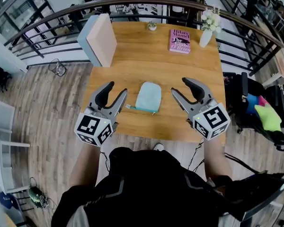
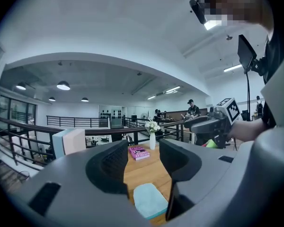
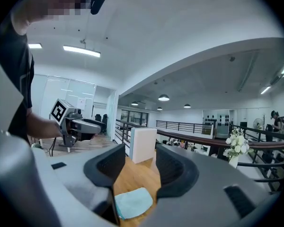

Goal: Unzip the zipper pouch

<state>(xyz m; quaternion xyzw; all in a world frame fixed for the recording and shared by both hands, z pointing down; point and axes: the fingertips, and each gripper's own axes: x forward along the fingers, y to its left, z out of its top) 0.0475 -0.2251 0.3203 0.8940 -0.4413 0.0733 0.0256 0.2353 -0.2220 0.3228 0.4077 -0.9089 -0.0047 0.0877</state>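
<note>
Clearly we're just approaching: left gripper and right gripper gape empty, the zipper pouch ahead of both jaws. Next we should pin it and pinch its zipper.

I'm looking down on a square wooden table. Near its front edge, about centred, the pale blue pouch lies flat, teal zip side towards me. At the far right a pink book lies flat, and just beside it a white vase of white flowers stands at the corner. At the far left a thick pale block stands on edge. A small pot sits mid far edge.
</note>
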